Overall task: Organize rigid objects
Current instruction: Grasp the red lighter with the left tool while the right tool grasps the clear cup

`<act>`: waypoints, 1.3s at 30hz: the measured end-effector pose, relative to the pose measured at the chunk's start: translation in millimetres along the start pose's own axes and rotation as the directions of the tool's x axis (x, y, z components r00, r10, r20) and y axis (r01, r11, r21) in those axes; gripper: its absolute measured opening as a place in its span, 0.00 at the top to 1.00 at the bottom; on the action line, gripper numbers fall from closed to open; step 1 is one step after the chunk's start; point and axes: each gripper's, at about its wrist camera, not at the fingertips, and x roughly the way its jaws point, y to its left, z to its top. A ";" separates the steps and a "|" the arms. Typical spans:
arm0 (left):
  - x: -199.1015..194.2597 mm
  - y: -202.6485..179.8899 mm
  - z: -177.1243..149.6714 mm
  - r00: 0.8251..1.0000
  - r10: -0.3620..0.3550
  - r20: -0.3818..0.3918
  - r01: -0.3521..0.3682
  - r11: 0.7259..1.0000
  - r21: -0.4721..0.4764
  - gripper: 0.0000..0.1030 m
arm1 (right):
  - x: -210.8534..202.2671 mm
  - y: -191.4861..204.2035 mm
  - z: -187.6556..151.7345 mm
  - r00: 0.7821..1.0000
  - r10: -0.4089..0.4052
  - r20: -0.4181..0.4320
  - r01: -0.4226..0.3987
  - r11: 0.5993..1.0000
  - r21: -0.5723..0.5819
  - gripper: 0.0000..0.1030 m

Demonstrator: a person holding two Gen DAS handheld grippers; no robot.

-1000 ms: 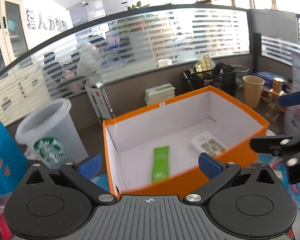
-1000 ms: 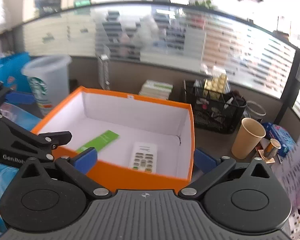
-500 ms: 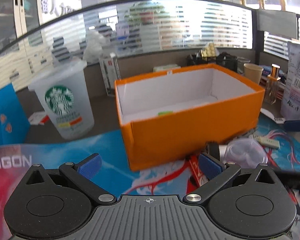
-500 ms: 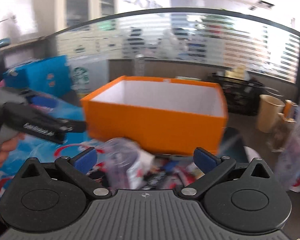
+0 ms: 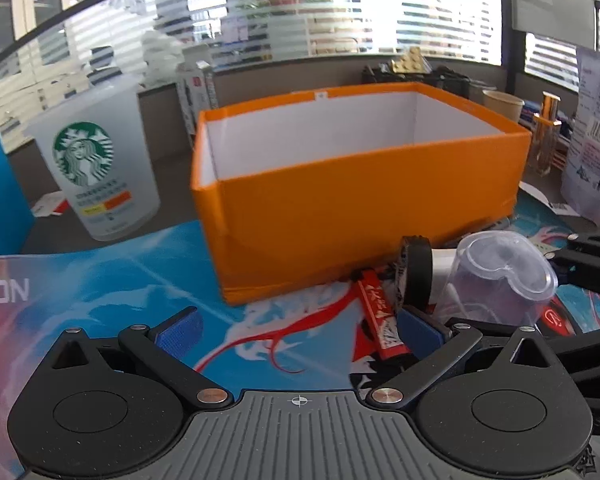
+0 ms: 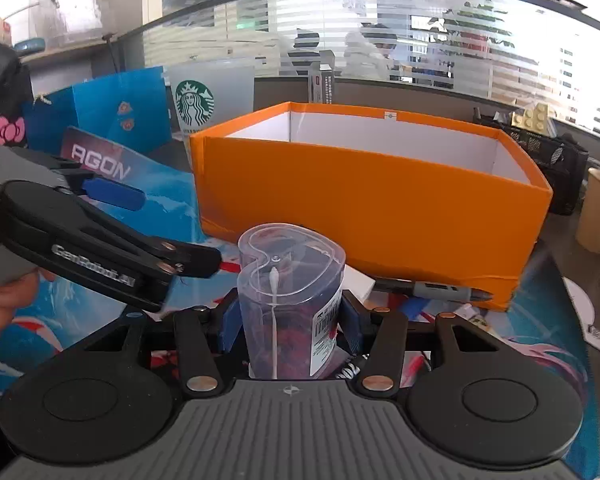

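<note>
Right gripper (image 6: 290,322) clamped on the clear plastic container (image 6: 290,288) just before the orange box (image 6: 364,196), left gripper (image 5: 300,332) spread wide, grasping nothing, over the mat (image 5: 100,288).

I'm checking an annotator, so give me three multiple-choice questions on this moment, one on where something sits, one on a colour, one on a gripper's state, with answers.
1. Where does the grey marker lie?
A. inside the box
B. on the mat against the box's front wall
C. in the Starbucks cup

2. What colour is the outside of the box?
A. orange
B. green
C. black

3. What is the state of the right gripper?
A. open and empty
B. shut on the marker
C. shut on the clear plastic container

Answers: 1 B, the marker rests at the foot of the orange wall. 2 A, the outer walls are orange, the inside white. 3 C, both blue pads press the container's sides; the left gripper is open.
</note>
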 end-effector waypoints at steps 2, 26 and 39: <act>5.4 -2.9 0.0 1.000 -0.011 -0.001 0.011 1.000 -0.008 0.00 | -3.8 -2.1 -1.0 1.000 -0.014 -0.006 0.014 1.000 0.011 0.54; 23.6 -31.3 -14.2 0.980 -0.187 0.061 0.184 0.981 0.056 0.70 | -21.0 -21.2 -12.0 1.000 -0.031 0.003 0.031 0.998 0.055 0.54; -5.8 -16.2 -32.5 0.982 -0.176 0.074 0.177 0.984 -0.004 0.84 | -26.9 -16.4 -10.5 1.000 -0.025 0.014 0.024 0.997 0.068 0.54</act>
